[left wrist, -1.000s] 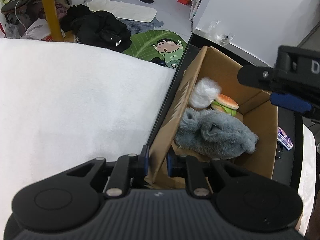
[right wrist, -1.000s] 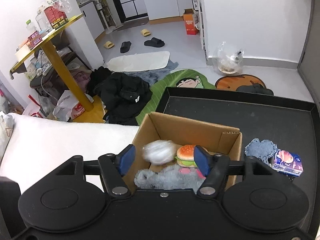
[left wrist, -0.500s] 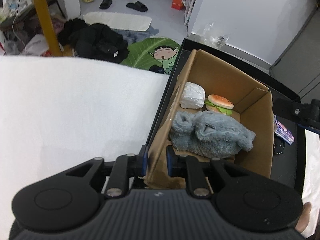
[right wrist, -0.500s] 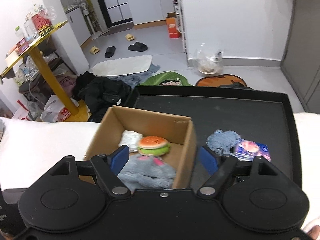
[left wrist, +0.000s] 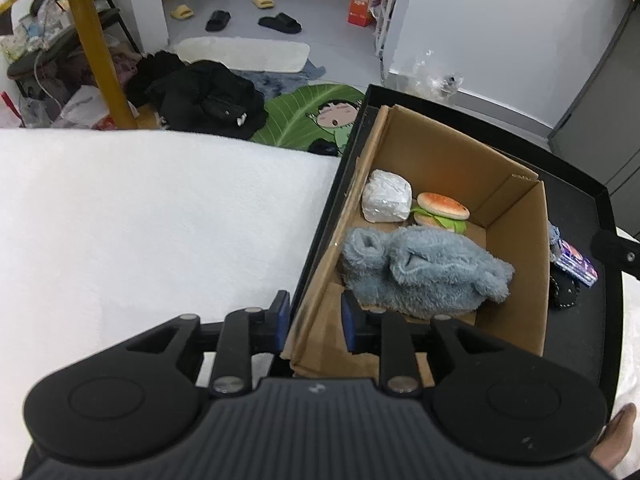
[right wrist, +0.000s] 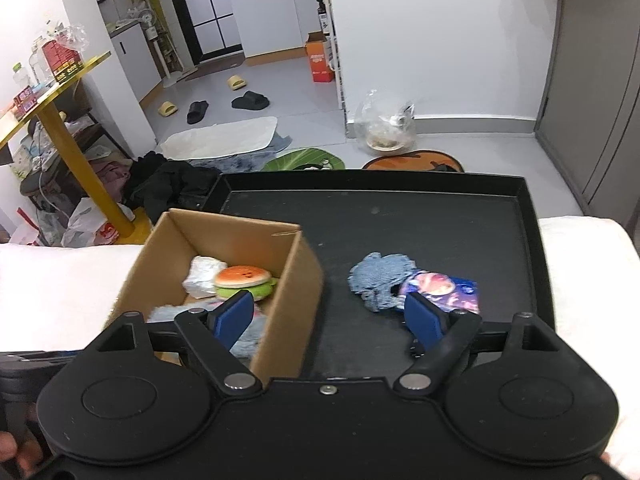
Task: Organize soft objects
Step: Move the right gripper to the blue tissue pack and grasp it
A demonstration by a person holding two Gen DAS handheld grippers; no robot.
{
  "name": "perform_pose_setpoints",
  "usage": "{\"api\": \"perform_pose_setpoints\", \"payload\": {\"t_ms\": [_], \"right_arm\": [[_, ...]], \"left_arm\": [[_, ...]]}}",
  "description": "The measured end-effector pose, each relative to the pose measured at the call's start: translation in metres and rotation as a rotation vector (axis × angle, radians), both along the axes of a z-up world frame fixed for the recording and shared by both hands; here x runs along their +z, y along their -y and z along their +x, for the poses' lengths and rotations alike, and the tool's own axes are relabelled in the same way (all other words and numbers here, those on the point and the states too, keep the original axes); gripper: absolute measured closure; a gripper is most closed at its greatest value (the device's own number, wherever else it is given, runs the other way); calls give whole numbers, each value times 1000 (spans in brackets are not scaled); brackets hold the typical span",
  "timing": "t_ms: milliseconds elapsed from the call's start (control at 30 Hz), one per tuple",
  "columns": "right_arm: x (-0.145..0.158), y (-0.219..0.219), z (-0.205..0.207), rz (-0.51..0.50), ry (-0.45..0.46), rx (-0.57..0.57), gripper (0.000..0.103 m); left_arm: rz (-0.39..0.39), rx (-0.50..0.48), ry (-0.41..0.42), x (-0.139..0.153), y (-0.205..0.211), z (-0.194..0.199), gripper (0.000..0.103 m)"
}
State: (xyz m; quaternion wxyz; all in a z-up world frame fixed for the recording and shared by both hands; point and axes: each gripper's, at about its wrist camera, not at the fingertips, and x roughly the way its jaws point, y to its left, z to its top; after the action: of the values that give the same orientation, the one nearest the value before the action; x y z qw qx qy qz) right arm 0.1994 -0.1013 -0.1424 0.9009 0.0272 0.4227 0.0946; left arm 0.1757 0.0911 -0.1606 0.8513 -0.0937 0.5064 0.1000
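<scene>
Three soft things lie inside the cardboard box [left wrist: 516, 236] on the black tray [right wrist: 440, 224] — a grey fluffy plush [left wrist: 424, 272], a burger toy [left wrist: 442, 210], a white packet [left wrist: 386, 196]; the left gripper [left wrist: 314, 318] pinches the box's near wall; the right gripper [right wrist: 330, 316], jaws wide, hovers near a blue cloth [right wrist: 378, 280] and purple packet [right wrist: 444, 290].
</scene>
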Motion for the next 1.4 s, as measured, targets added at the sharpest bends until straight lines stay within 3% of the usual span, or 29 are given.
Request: {"api": "perform_pose_setpoints", "payload": {"t_ms": [200, 633, 1067, 1400], "right_arm": [[-13, 14, 0, -18, 12, -27, 17], [-69, 35, -4, -17, 53, -156, 13], [-100, 48, 10, -51, 61, -248, 13], [-118, 53, 24, -70, 32, -238, 13]], "left_arm": [[76, -12, 30, 6, 11, -3, 63], [231, -64, 6, 10, 43, 12, 39], [307, -104, 6, 5, 60, 24, 35], [335, -122, -8, -1, 66, 28, 35]]}}
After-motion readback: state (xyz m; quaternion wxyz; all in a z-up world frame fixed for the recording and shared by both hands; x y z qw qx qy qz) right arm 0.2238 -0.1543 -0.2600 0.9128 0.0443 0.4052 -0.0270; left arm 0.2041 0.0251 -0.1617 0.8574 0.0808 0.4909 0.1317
